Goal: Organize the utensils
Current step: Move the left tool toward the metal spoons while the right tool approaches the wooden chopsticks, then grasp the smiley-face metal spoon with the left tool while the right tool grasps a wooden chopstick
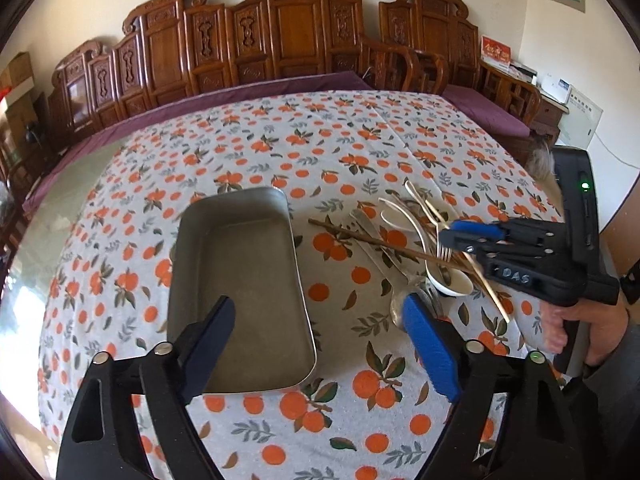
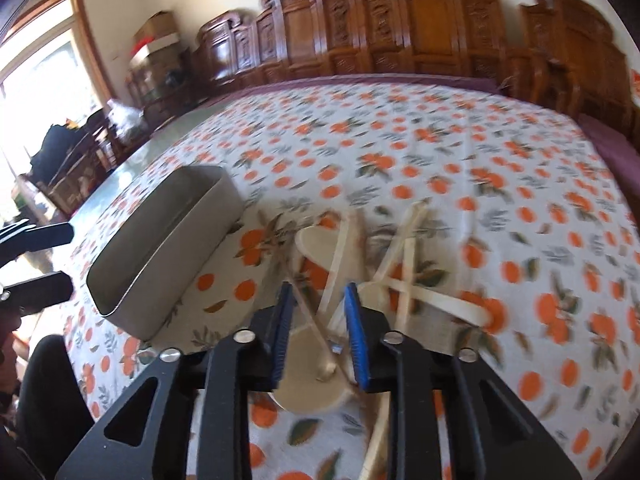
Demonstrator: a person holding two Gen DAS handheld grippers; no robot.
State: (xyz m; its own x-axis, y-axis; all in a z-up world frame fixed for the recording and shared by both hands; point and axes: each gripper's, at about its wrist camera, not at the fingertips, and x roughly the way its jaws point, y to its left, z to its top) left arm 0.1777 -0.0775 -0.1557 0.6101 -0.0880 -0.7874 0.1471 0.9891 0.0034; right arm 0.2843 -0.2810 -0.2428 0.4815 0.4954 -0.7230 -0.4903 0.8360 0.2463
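A rectangular metal tray [image 1: 240,276] lies empty on the orange-patterned tablecloth; it also shows in the right wrist view [image 2: 160,240]. Right of it is a heap of utensils [image 1: 416,248]: white spoons, metal spoons, a fork and brown chopsticks. My left gripper [image 1: 320,344] is open, hovering over the tray's near right corner. My right gripper [image 1: 448,236] hangs just over the heap; in its own blurred view [image 2: 318,320] the fingers stand partly apart around a chopstick [image 2: 316,332] and white spoons [image 2: 312,380], with no clear grip.
The tablecloth [image 1: 340,148] covers a large table. Carved wooden chairs [image 1: 280,36] with purple cushions line the far side. The person's hand [image 1: 580,328] holds the right gripper at the right edge. The left gripper's fingers [image 2: 40,236] show at the left.
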